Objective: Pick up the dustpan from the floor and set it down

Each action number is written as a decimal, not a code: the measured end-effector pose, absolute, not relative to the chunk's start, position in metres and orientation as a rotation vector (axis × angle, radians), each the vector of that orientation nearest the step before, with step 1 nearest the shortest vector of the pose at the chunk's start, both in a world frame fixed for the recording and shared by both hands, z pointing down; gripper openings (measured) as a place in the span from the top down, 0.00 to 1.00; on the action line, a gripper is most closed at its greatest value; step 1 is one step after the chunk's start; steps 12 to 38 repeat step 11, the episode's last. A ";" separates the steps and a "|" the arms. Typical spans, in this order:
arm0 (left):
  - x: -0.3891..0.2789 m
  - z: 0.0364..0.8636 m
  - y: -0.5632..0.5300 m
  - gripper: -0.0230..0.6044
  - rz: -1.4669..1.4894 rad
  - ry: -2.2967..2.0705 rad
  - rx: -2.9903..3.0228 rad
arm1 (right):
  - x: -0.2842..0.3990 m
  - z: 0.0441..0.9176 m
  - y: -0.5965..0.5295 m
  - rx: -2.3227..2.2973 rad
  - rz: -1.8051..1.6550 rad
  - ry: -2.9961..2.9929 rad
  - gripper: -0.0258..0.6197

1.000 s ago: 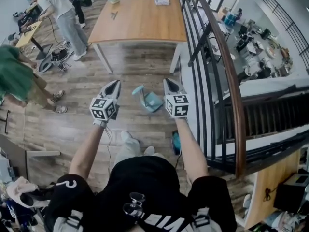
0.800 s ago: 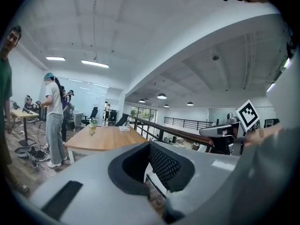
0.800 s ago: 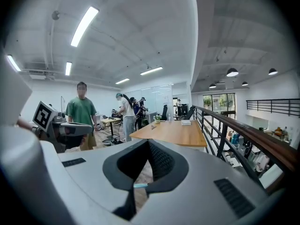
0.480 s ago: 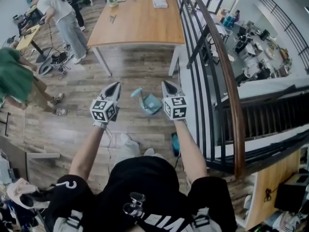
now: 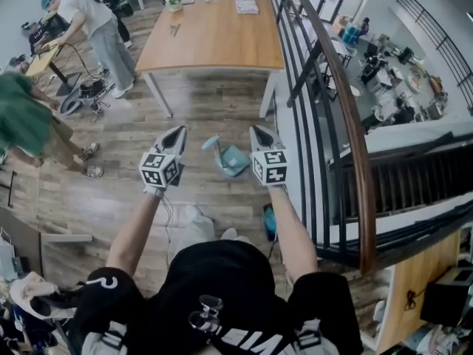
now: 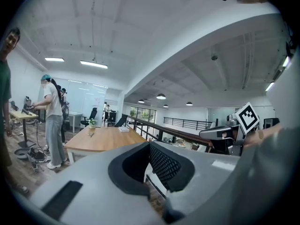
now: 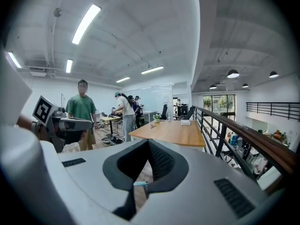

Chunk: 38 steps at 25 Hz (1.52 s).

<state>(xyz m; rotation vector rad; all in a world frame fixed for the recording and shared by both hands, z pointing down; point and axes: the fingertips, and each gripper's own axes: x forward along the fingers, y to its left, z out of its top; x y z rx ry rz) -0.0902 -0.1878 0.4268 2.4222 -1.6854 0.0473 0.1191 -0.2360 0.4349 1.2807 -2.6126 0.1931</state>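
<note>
A light-blue dustpan (image 5: 228, 156) lies on the wooden floor in the head view, between and below my two grippers. My left gripper (image 5: 175, 131) is held out at its left, jaws together, nothing in them. At the dustpan's right, my right gripper (image 5: 259, 130) is also shut and empty. Both hang in the air, well above the floor, apart from the dustpan. In the right gripper view (image 7: 149, 142) a small blue bit of the dustpan (image 7: 139, 183) shows through the hole between the closed jaws. The left gripper view (image 6: 150, 146) shows closed jaws and the right gripper (image 6: 224, 133) beside them.
A long wooden table (image 5: 214, 32) stands ahead on the floor. A dark railing (image 5: 336, 95) runs along the right, with a lower level beyond it. Two people (image 5: 96, 21) and floor clutter (image 5: 89, 87) are at the left. A teal object (image 5: 269, 217) lies by my feet.
</note>
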 end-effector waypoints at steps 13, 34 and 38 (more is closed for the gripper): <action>-0.089 0.430 -0.188 0.97 0.029 -1.669 2.423 | 0.122 0.441 -0.239 1.295 0.175 -2.597 0.97; -0.089 0.430 -0.188 0.97 0.029 -1.669 2.423 | 0.122 0.441 -0.239 1.295 0.175 -2.597 0.97; -0.089 0.430 -0.188 0.97 0.029 -1.669 2.423 | 0.122 0.441 -0.239 1.295 0.175 -2.597 0.97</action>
